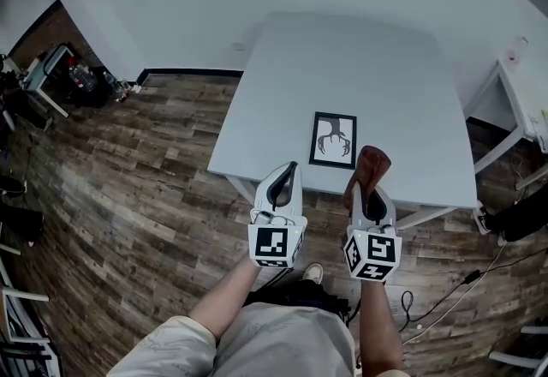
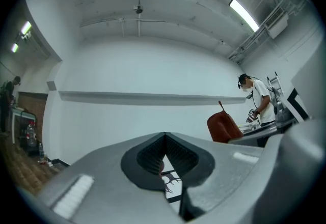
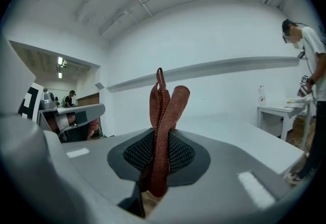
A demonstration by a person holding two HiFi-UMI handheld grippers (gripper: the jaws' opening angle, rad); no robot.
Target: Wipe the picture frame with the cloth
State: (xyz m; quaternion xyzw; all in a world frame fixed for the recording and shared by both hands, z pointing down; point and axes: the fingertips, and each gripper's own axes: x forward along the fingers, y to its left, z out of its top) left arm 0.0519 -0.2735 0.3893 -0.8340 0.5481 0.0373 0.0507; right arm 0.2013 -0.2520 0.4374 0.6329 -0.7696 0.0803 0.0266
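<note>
Picture frame (image 1: 333,140) lies flat by the table's (image 1: 411,92) near edge, long axis running away from me. It sits just far-left of my right gripper (image 1: 366,187), which is clamped on the rust-brown cloth (image 1: 372,164). My left gripper (image 1: 284,182) is closed on nothing.

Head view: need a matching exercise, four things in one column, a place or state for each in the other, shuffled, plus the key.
Things:
1. picture frame
2. cloth
3. left gripper
4. table

Place or state:
A. shut, holding nothing
B. lying flat on the table, near its front edge
C. pale top, standing on the wood floor
D. reddish-brown, pinched in the right gripper, sticking up past it

Pairs: 1-B, 2-D, 3-A, 4-C
</note>
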